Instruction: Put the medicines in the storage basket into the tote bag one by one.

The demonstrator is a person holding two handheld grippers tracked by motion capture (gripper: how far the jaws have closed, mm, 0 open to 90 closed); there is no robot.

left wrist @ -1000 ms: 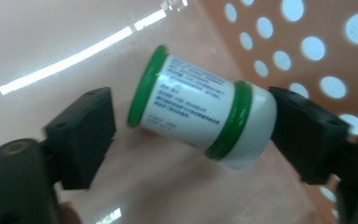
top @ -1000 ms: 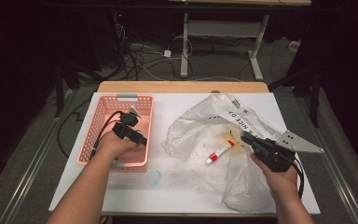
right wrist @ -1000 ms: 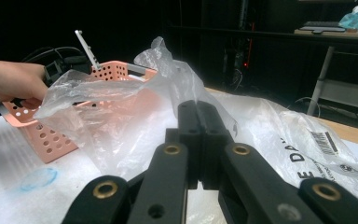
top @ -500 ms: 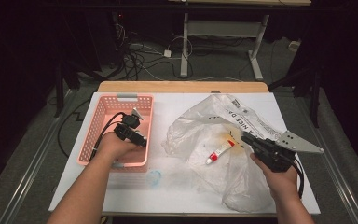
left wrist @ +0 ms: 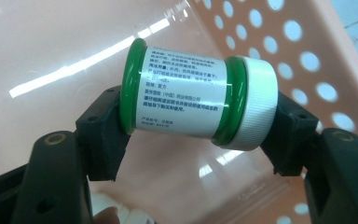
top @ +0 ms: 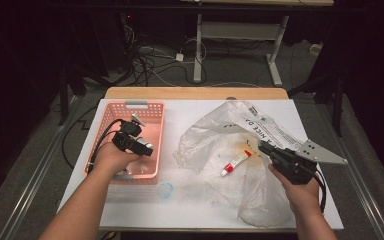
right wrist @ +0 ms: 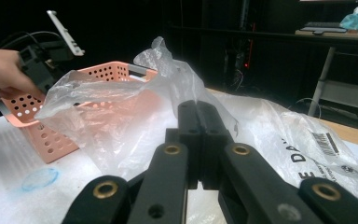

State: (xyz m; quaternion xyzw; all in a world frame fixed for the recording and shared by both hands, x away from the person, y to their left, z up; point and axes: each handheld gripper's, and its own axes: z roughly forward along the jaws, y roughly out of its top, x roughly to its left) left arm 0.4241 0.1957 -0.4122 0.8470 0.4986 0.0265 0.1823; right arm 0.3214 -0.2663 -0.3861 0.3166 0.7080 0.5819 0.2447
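My left gripper [left wrist: 196, 128] is shut on a green bottle [left wrist: 191, 93] with a white cap and a printed label, gripped end to end and lying sideways. It hangs inside the pink perforated basket [top: 142, 112], where the high view shows the left gripper [top: 139, 145] low over the basket floor. My right gripper [top: 272, 151] rests at the right edge of a crumpled clear plastic bag [top: 215, 135]. Its jaws stand pressed together [right wrist: 199, 109], with the bag's film [right wrist: 121, 116] caught at their tips. A red and white tube [top: 235, 162] lies inside the bag.
The basket [right wrist: 46, 135] stands at the left of the white table [top: 190, 210], with the bag spread over the middle and right. A faint blue ring mark [top: 165, 190] sits in front of the basket. Cables trail from both grippers.
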